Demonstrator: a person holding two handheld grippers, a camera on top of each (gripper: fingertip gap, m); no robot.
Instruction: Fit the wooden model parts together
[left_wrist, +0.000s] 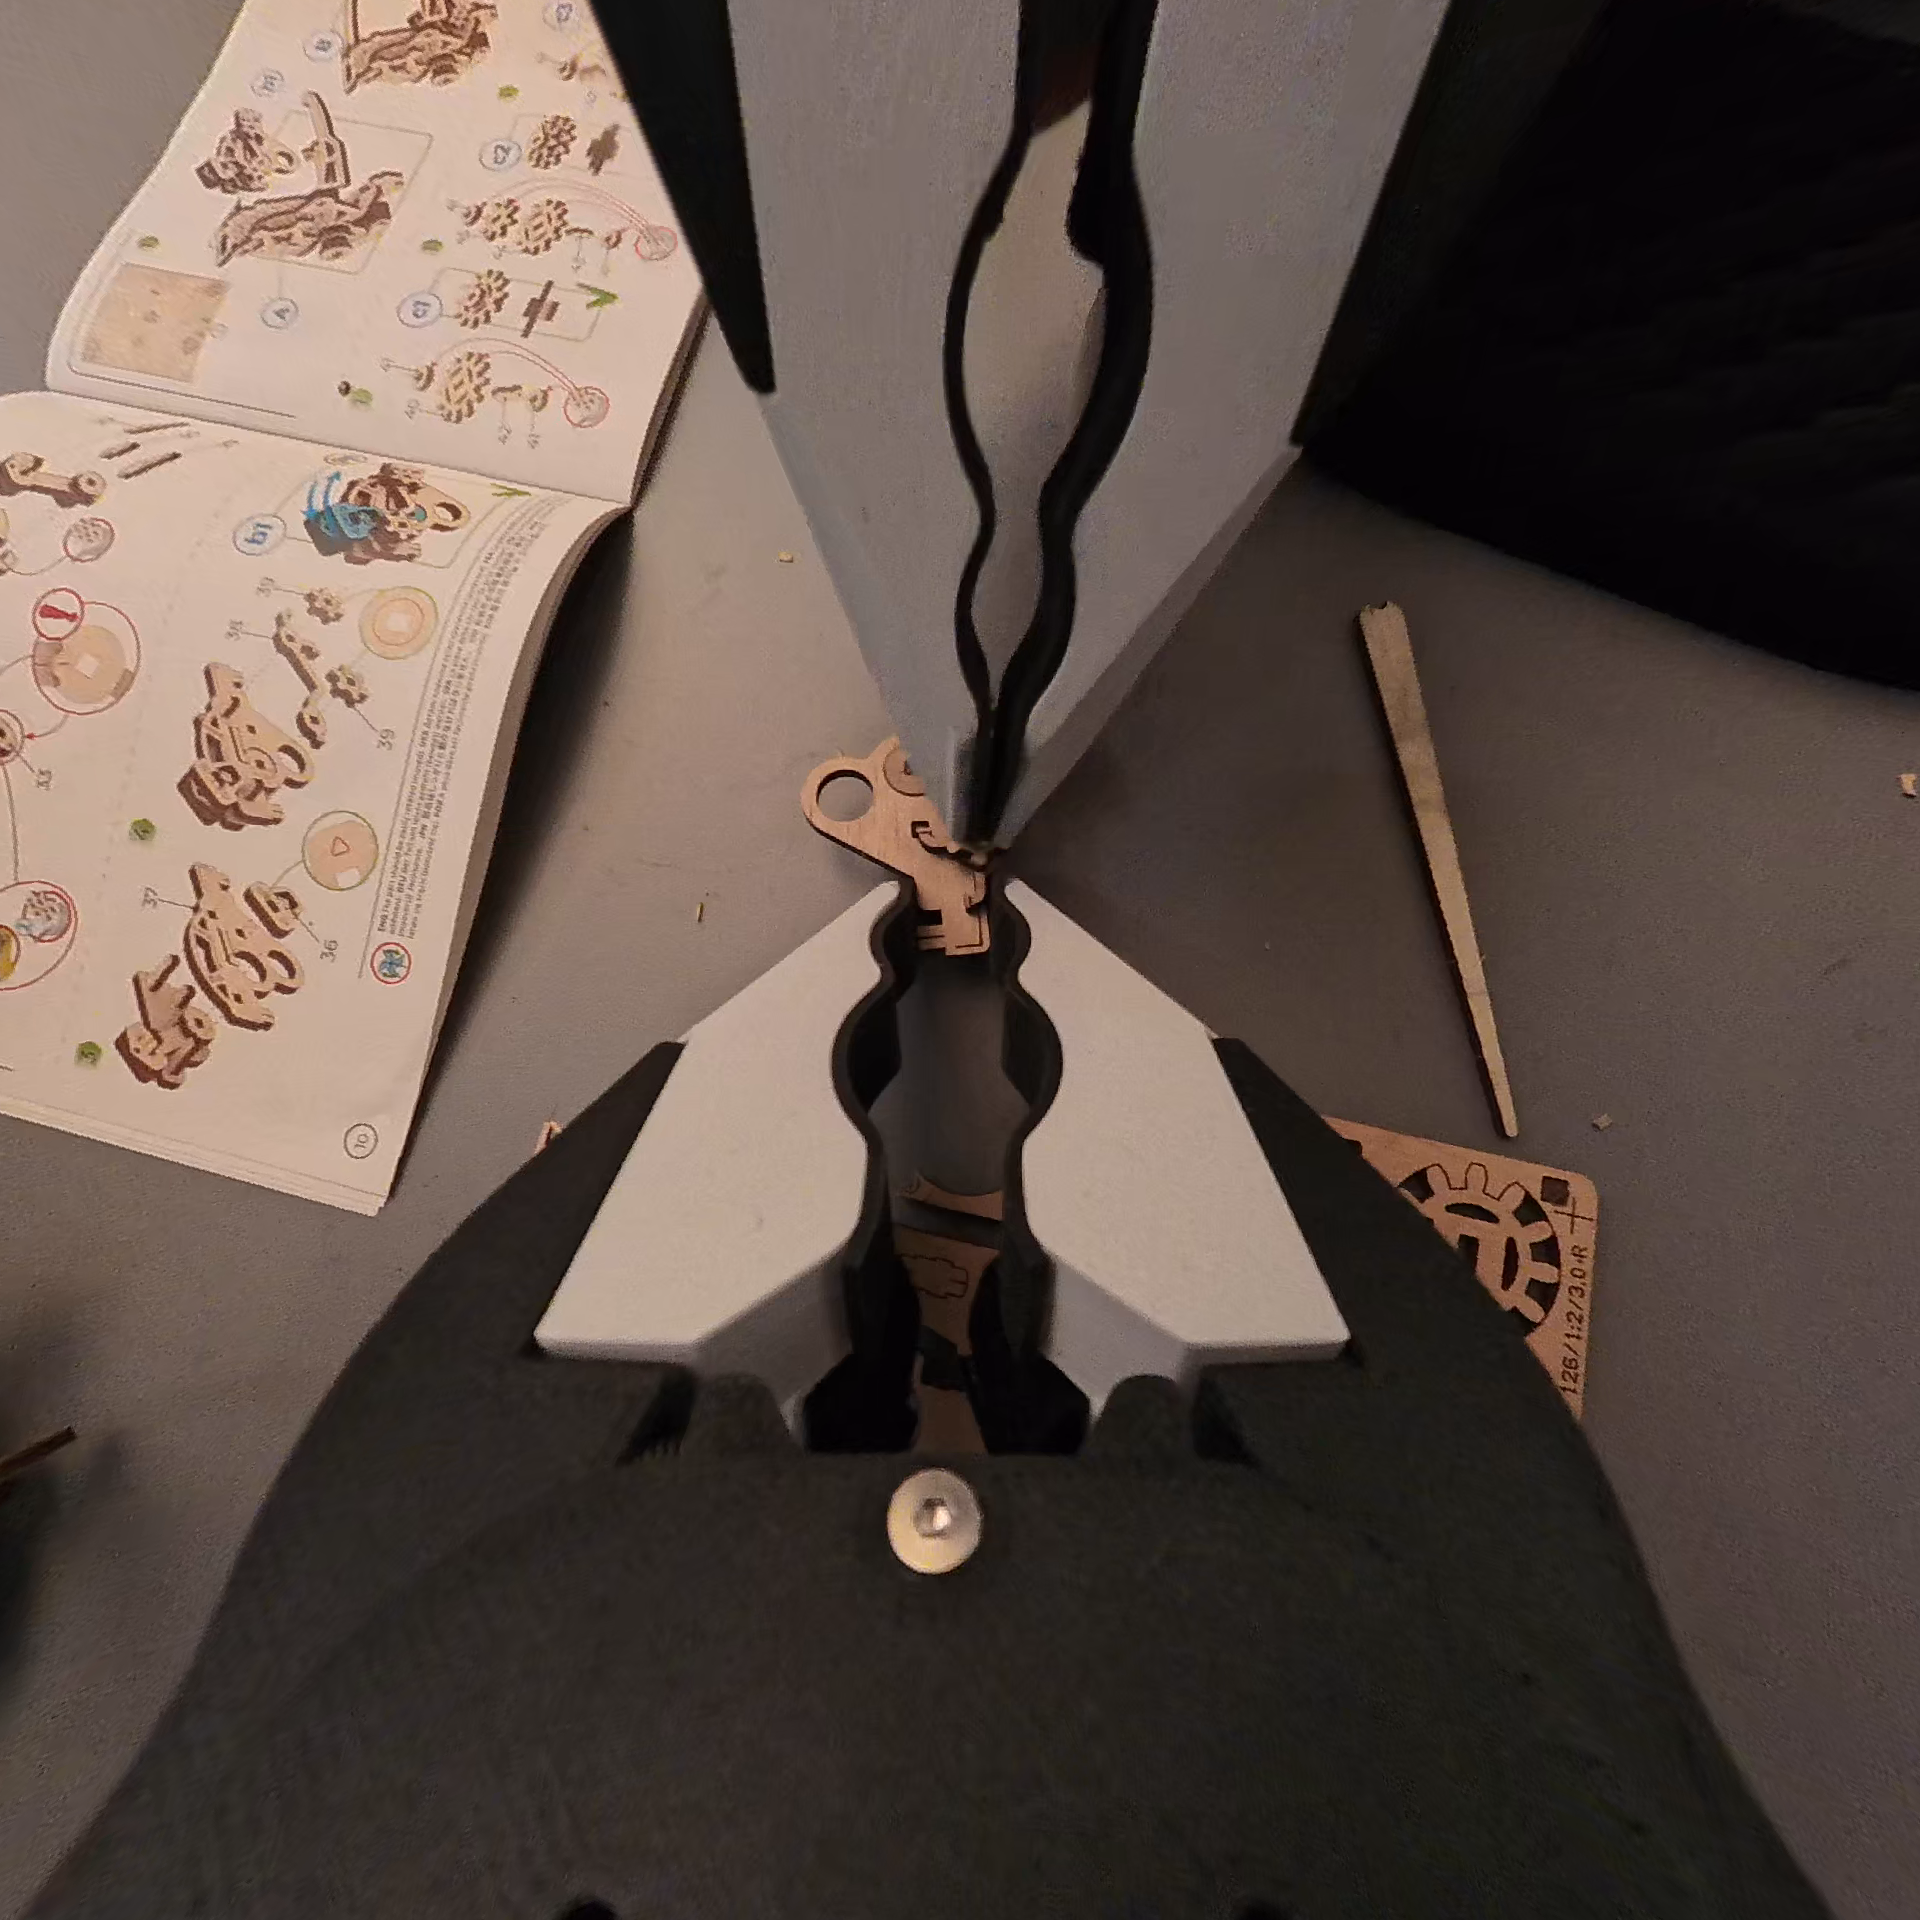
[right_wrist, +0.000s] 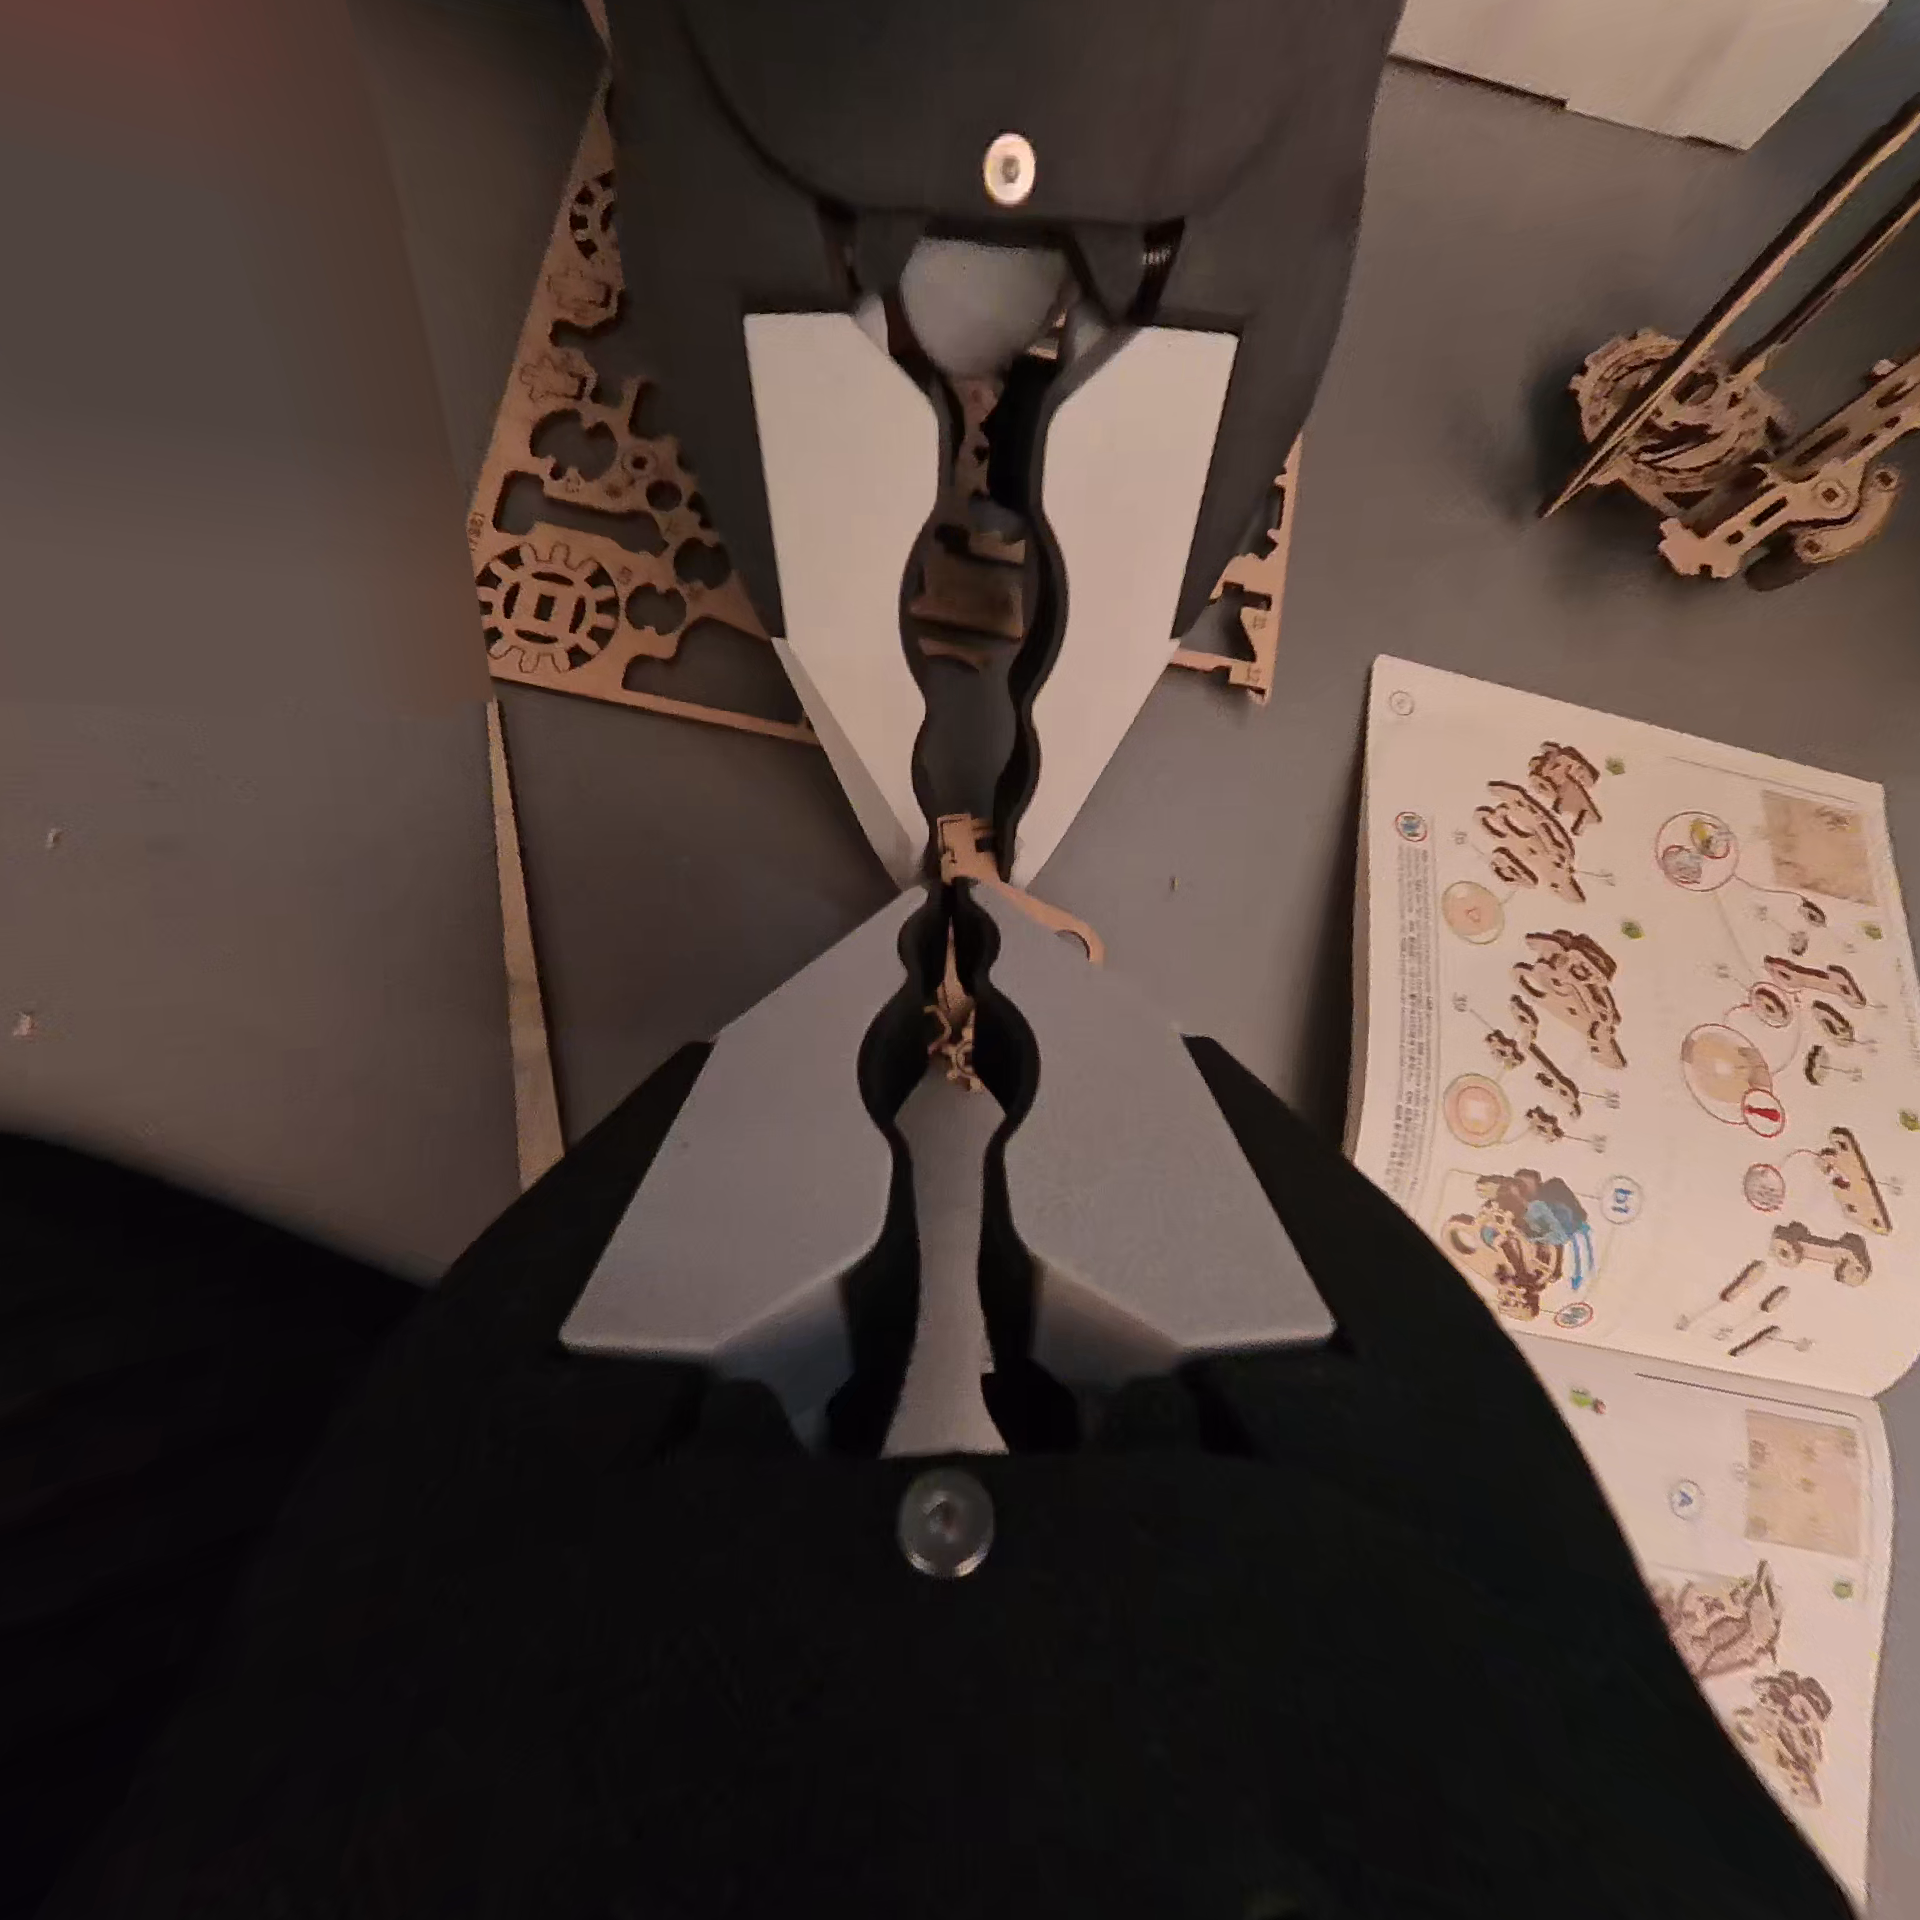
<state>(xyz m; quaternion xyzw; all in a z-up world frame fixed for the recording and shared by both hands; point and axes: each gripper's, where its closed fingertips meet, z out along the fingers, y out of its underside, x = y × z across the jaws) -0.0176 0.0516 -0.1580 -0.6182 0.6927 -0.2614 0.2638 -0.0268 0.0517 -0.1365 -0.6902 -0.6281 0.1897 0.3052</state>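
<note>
My left gripper (left_wrist: 948, 914) is shut on a flat wooden link piece (left_wrist: 914, 847) with a ring at its far end, held above the grey table. My right gripper (left_wrist: 977, 836) comes in from the top of the left wrist view, shut, its tips touching the link piece. In the right wrist view my right gripper (right_wrist: 954, 902) pinches a small gear-like wooden part (right_wrist: 951, 1049) between its pads. The left gripper (right_wrist: 966, 857) faces it tip to tip, holding the link piece (right_wrist: 961, 844), whose ring end (right_wrist: 1070, 930) sticks out to the right.
An open instruction booklet (left_wrist: 312, 675) lies left of the grippers, and also shows in the right wrist view (right_wrist: 1621, 1039). A laser-cut wooden sheet (right_wrist: 582, 561) lies under the left gripper. A thin wooden stick (left_wrist: 1439, 862) lies to the right. A part-built wooden model (right_wrist: 1745, 457) stands far right. Both grippers' tips are close together, under 4 cm apart. The part-built wooden model (right_wrist: 1745, 457) is about 20 centimetres from both grippers' fingertips.
</note>
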